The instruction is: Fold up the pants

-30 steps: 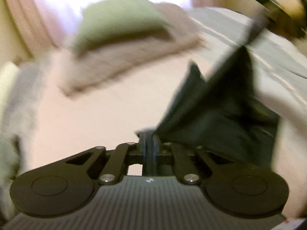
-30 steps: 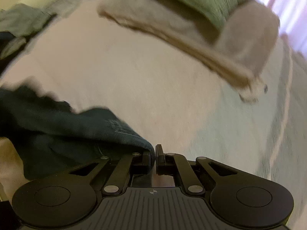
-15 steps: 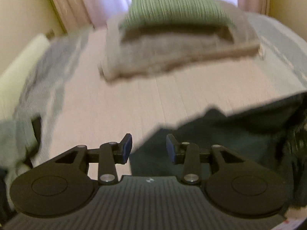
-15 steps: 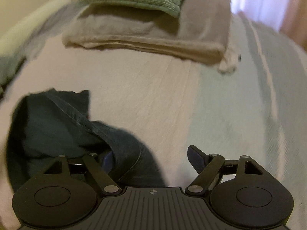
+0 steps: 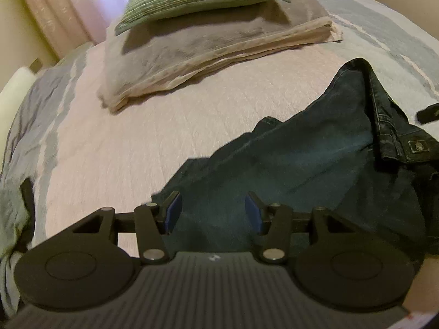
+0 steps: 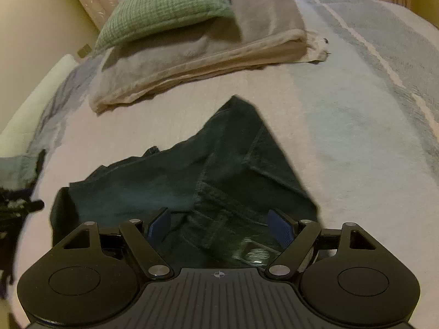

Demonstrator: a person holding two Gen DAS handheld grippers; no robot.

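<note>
Left wrist view shows the dark blue denim pants (image 5: 315, 161) lying crumpled on the pale pink quilted bed cover (image 5: 142, 137), their waistband with a small square label turned up at the right. The left claw (image 5: 213, 213) hangs just above the near edge of the denim, its blue-padded fingers (image 5: 173, 212) spread apart and holding nothing. From the right wrist, the same pants (image 6: 208, 181) reach forward to a point, with a seam and stitched band running down toward the camera. The right claw (image 6: 221, 226) is likewise spread wide over the waistband end (whether a pad actually touches the cloth cannot be told), gripping nothing. At the left edge of this view part of the other black tool (image 6: 16, 208) shows. Beyond the pants, well apart from them, lies a folded beige-grey blanket (image 6: 197, 54) with a green woven cushion (image 6: 167, 5) resting on top. Pink curtains (image 5: 63, 13) hang behind the bed.
</note>
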